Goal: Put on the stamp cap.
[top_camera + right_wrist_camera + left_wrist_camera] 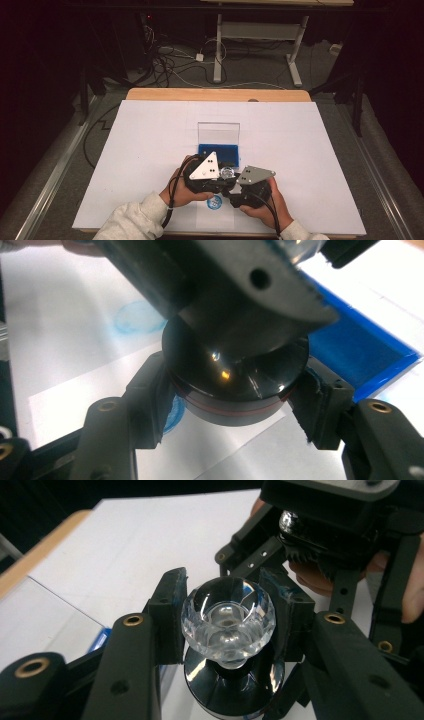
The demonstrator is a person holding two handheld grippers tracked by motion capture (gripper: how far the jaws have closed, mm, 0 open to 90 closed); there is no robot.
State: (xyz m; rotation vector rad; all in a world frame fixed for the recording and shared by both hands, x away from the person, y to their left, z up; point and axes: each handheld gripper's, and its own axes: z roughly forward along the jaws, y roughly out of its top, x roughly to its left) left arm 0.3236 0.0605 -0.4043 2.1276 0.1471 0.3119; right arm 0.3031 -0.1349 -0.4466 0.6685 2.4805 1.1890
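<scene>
Left gripper view: clear faceted glass stopper (228,617) clamped in your left gripper (226,615), sitting on the round black glossy jar (235,687) below.

Right gripper (235,390) is clenched on that jar's body; in the high view both meet over the white paper sheet (150,150), just in front of the blue tray w/ clear lid (218,150) and above a blue ring mark (214,202). Handling, as I judge it: glass on glass, so stiff, slick, prob. heavy for its size & chip-prone. Facets give your pads flats to bite; keep the grip at the stopper's widest band, not the thin neck. Hold the jar low on its straight wall near the red line, not the rounded shoulder. Pull straight, no prying.
</scene>
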